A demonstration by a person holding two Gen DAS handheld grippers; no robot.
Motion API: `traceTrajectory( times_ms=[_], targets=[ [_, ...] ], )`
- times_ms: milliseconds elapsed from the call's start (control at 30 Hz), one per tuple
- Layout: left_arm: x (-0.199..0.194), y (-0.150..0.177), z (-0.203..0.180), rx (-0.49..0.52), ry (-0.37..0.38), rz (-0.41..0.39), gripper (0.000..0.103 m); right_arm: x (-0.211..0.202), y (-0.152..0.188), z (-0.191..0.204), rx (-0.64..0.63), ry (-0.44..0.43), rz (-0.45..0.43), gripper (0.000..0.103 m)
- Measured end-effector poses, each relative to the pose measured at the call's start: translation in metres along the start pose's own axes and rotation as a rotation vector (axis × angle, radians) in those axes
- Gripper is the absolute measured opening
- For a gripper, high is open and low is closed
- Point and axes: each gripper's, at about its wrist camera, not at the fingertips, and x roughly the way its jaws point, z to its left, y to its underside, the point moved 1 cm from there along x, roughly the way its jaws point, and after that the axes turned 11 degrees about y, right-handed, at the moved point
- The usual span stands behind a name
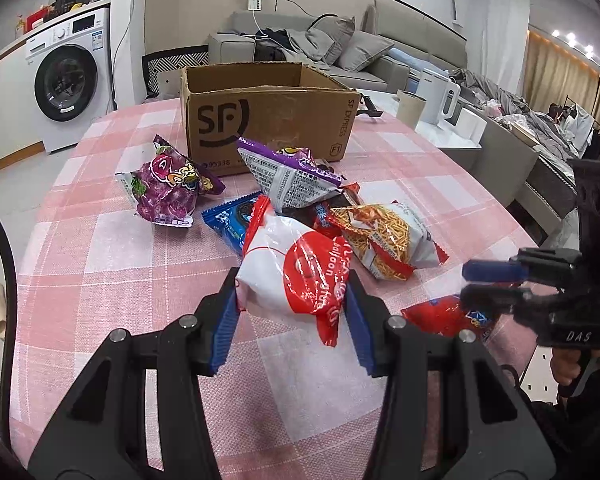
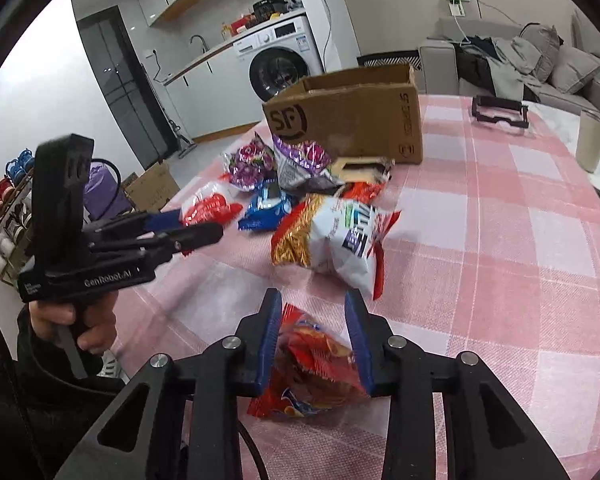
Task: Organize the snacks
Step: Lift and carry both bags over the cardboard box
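My left gripper [image 1: 292,312] has its jaws clamped on a white-and-red bag [image 1: 296,272], lifted off the tabletop [image 1: 100,264]. My right gripper [image 2: 313,344] jaws are closed on a red chip bag [image 2: 315,372]. Noodle snack bag [image 2: 331,236], blue packet [image 1: 228,224] and purple bags [image 1: 168,192] lie beyond, before the cardboard box [image 1: 268,120].

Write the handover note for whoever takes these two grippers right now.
Left gripper: shut on the white-and-red bag, lifted off the table.
Right gripper: shut on the red chip bag.
Cardboard box: open at the back of the pink checked table; its inside is hidden.
Left: both held bags, plus the grape candy bag, purple-edged bag, blue cookie pack and noodle snack bag lying before the box.
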Motion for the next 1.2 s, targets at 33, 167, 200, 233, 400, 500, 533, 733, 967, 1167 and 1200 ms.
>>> traceTrajectory(
  times_ms=[33,167,200,233,400,500,533,733,967,1167,1200],
  targets=[
    [0.000,0.000,0.000,0.001,0.002,-0.001,0.046,0.000,0.002,0.000,-0.003,-0.005,0.004,0.035],
    [0.001,0.001,-0.001,0.001,0.002,0.008,0.046,0.002,0.011,0.002,-0.030,0.012,0.028,0.052],
    [0.002,0.001,-0.001,0.001,0.004,0.011,0.046,0.003,0.013,0.002,-0.031,0.006,0.035,0.052],
    [0.004,0.002,-0.001,0.002,0.004,0.013,0.046,0.005,0.015,0.001,-0.034,0.004,0.044,0.053],
    [0.006,0.002,-0.001,0.004,0.005,0.016,0.046,0.016,0.025,0.000,-0.056,0.043,0.073,0.062],
    [0.005,0.002,-0.001,0.002,0.005,0.014,0.046,0.011,0.025,0.003,-0.076,0.038,0.043,0.052],
    [0.006,0.002,0.000,0.001,0.005,0.014,0.046,0.009,0.025,0.003,-0.076,0.028,0.032,0.048],
    [0.000,-0.001,0.000,-0.001,0.001,-0.008,0.046,-0.009,0.013,0.006,-0.056,-0.039,-0.044,0.045],
    [-0.011,-0.009,-0.002,0.005,-0.004,-0.035,0.046,-0.028,-0.003,0.008,-0.046,-0.081,-0.115,0.045],
    [-0.018,-0.018,-0.003,0.001,-0.011,-0.061,0.046,-0.042,-0.022,0.009,-0.044,-0.074,-0.190,0.045],
    [-0.018,-0.019,-0.003,0.000,-0.012,-0.063,0.046,-0.043,-0.026,0.008,-0.042,-0.068,-0.202,0.045]
  ],
)
